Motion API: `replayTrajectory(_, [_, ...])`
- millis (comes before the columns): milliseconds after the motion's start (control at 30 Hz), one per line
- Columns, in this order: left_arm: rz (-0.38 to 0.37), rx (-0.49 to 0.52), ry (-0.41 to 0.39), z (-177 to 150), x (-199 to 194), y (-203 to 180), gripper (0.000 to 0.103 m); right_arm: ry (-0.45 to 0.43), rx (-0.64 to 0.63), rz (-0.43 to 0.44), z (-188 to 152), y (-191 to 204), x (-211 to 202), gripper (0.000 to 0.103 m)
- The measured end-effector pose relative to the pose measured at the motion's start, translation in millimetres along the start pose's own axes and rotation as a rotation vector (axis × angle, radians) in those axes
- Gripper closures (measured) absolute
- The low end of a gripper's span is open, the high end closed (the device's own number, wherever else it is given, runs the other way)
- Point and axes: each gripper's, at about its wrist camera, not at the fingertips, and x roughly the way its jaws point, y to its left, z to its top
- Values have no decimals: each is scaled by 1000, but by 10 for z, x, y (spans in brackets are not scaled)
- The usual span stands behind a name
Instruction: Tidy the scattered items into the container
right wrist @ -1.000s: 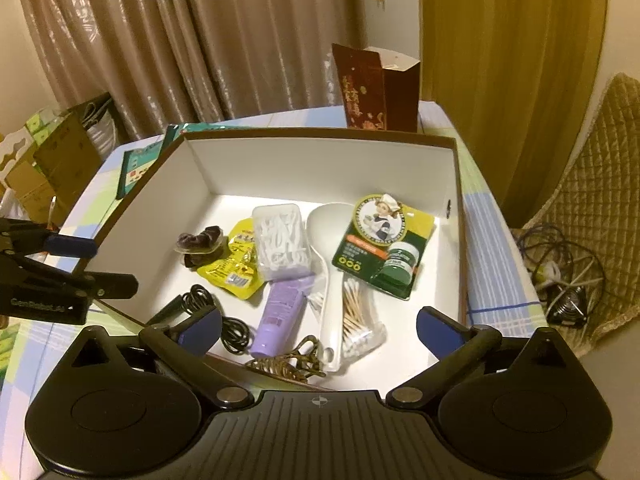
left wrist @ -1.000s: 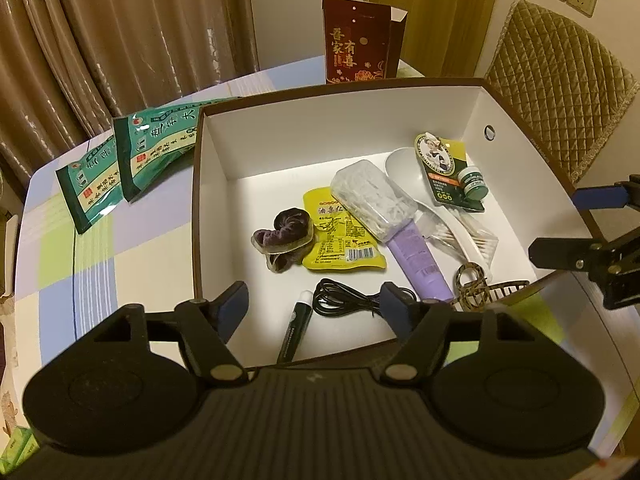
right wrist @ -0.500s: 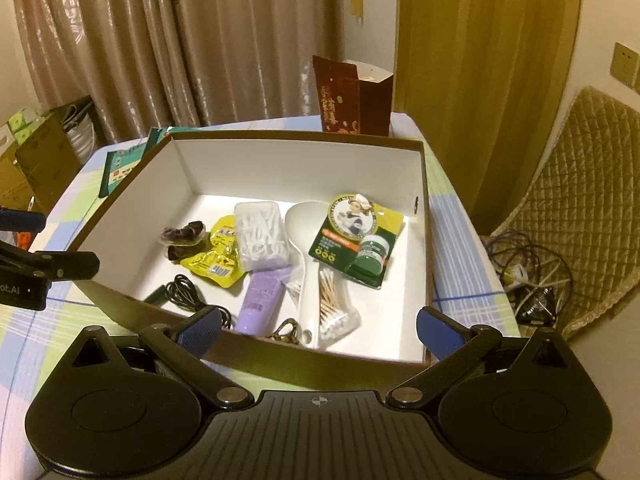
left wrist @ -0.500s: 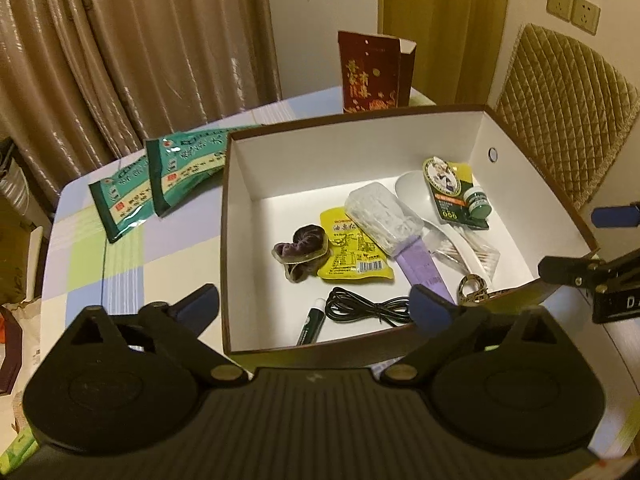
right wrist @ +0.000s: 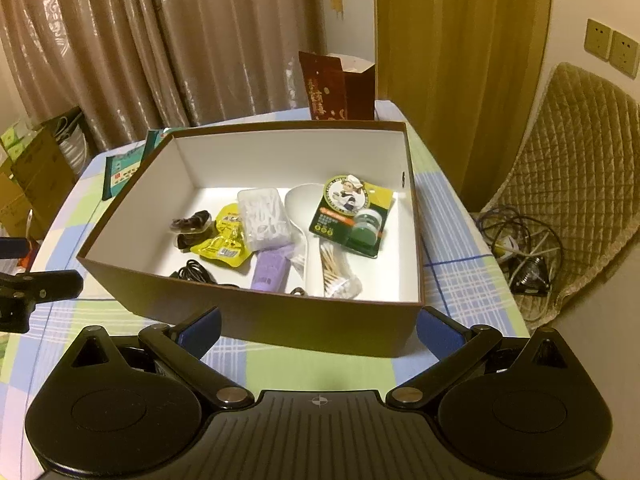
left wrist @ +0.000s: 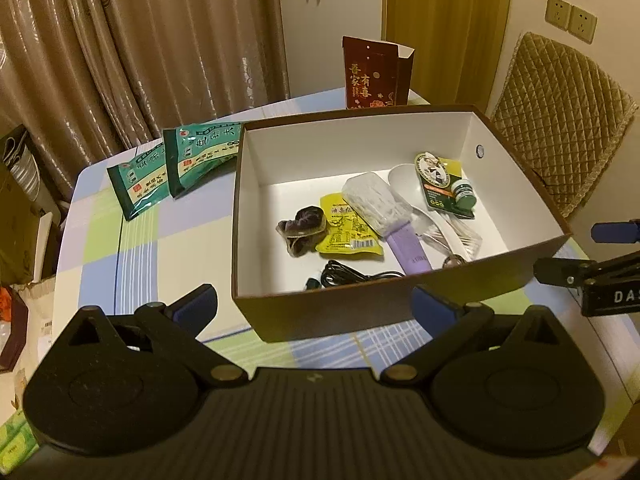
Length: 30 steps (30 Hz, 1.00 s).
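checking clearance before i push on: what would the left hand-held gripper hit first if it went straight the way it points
Most likely the near brown wall of the box, which sits between the open fingers of the left hand-held gripper. Depth is hard to judge; it could clear the rim and land inside.

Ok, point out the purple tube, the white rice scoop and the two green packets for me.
purple tube [right wrist: 270, 270], right wrist view, middle of its body.
white rice scoop [right wrist: 301, 204], right wrist view, on its bowl.
green packets [left wrist: 200, 154], left wrist view, face of the packet nearer the box.

pen [left wrist: 312, 282] mostly hidden behind box wall [left wrist: 340, 312]
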Motion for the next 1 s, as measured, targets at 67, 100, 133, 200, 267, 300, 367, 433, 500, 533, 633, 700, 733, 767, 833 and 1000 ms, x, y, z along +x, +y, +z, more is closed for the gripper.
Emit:
replayTrajectory(67, [-3, -3, -3, -28, -54, -9, 1, -4, 1, -5, -22, 18, -26, 2])
replayTrajectory(100, [-5, -4, -3, -39, -76, -12, 1, -7, 2, -6, -33, 30, -43, 2])
replayTrajectory(133, [-9, -5, -4, -48, -97, -14, 1, -9, 3, -8, -44, 42, -62, 2])
replayTrajectory(200, [-12, -6, -6, -75, -143, -23, 1, -14, 7, -10, -67, 67, -101, 2])
replayTrajectory(267, [-15, -8, -8, -100, -181, -24, 1, -20, 9, -12, -95, 96, -139, 2])
replayTrajectory(300, [-17, -10, -9, -114, -202, -21, 1, -23, 8, -13, -111, 114, -158, 2])
replayTrajectory(367, [-21, -13, -11, -145, -239, -14, 1, -28, 6, -16, -142, 153, -194, 2])
replayTrajectory(433, [-24, -15, -13, -181, -277, -4, 1, -31, 4, -18, -178, 190, -232, 2])
replayTrajectory(500, [-25, -13, -15, -215, -312, 5, 1, -35, 4, -21, -211, 229, -273, 2])
replayTrajectory(533, [-27, -13, -16, -233, -329, 10, 1, -37, 5, -22, -225, 247, -291, 2])
replayTrajectory(633, [-34, -12, -17, -283, -384, 29, 1, -41, 8, -25, -266, 297, -332, 2])
replayTrajectory(700, [-37, -9, -16, -316, -417, 40, 1, -43, 10, -28, -299, 334, -357, 2])
replayTrajectory(733, [-38, -7, -17, -335, -436, 47, 1, -44, 11, -29, -313, 352, -367, 2])
replayTrajectory(767, [-39, -6, -17, -352, -452, 54, 1, -45, 11, -32, -330, 374, -380, 2])
replayTrajectory(833, [-41, -3, -16, -391, -488, 69, 1, -47, 11, -37, -361, 418, -404, 2])
replayTrajectory(1000, [-50, 8, -18, -487, -566, 106, 1, -55, 10, -50, -433, 527, -471, 2])
